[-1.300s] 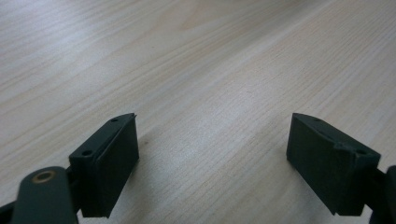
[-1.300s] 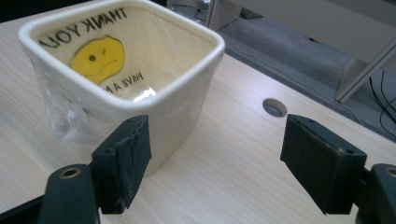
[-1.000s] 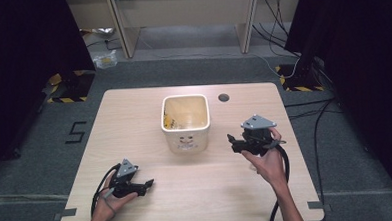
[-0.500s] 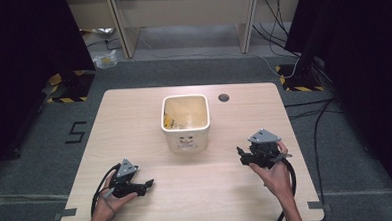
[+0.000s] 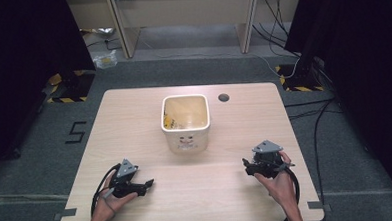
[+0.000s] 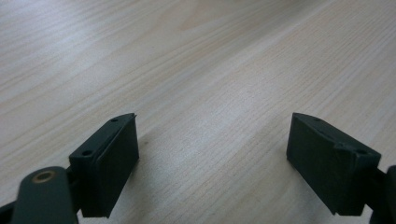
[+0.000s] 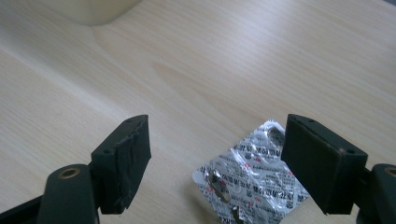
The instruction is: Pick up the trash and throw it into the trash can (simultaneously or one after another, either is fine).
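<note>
Foil blister pack (image 7: 254,175) lies flat on the table (image 5: 134,118), near right, between the right gripper's (image 7: 217,158) wide-apart jaws. Flat foil: jaws may skid over it or push it off the near edge. Bin (image 5: 185,122) sits centre-far. Left gripper (image 6: 212,163), near left, jaws apart, empty.
</note>
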Available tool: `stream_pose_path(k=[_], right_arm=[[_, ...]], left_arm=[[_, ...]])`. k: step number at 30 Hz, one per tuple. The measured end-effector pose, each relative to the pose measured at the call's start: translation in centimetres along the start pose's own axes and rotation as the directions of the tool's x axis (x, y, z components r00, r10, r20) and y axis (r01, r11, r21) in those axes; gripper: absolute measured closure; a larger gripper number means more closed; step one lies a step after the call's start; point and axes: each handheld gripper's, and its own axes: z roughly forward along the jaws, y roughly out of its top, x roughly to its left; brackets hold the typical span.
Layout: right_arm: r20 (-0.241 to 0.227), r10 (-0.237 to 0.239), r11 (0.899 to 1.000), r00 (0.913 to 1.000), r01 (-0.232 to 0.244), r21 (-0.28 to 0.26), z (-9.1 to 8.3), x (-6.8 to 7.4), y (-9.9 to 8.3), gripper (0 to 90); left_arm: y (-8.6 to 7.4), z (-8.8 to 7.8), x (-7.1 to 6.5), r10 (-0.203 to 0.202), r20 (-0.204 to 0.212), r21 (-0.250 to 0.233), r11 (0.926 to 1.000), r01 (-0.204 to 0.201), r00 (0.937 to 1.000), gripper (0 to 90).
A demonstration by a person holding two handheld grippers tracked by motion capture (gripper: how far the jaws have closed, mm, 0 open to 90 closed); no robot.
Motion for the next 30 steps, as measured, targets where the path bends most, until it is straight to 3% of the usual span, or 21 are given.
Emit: stream_pose_path(k=[14, 18, 24, 30], right_arm=[[0.006, 0.004, 0.999, 1.0, -0.004, 0.054, 0.6, -0.4, -1.9, 25.8], [-0.005, -0.022, 0.997, 0.9997, 0.022, 0.072, 1.0, -0.7, -2.3, 33.7], [-0.005, 0.0, 0.994, 1.0, 0.0, 0.106, 1.7, -1.3, -2.9, 36.9], [-0.04, 0.044, 0.996, 0.9982, -0.04, 0.082, 1.9, -2.1, -3.3, 39.4]], left_arm=[[0.0, 0.0, 0.0, 0.0, 0.0, 0.0, 1.0, 0.0, 1.0, 15.8], [0.0, 0.0, 0.0, 0.0, 0.0, 0.0, 1.0, 0.0, 1.0, 15.7], [0.0, 0.0, 0.0, 0.0, 0.0, 0.0, 1.0, 0.0, 1.0, 15.8], [0.0, 0.0, 0.0, 0.0, 0.0, 0.0, 1.0, 0.0, 1.0, 15.8]])
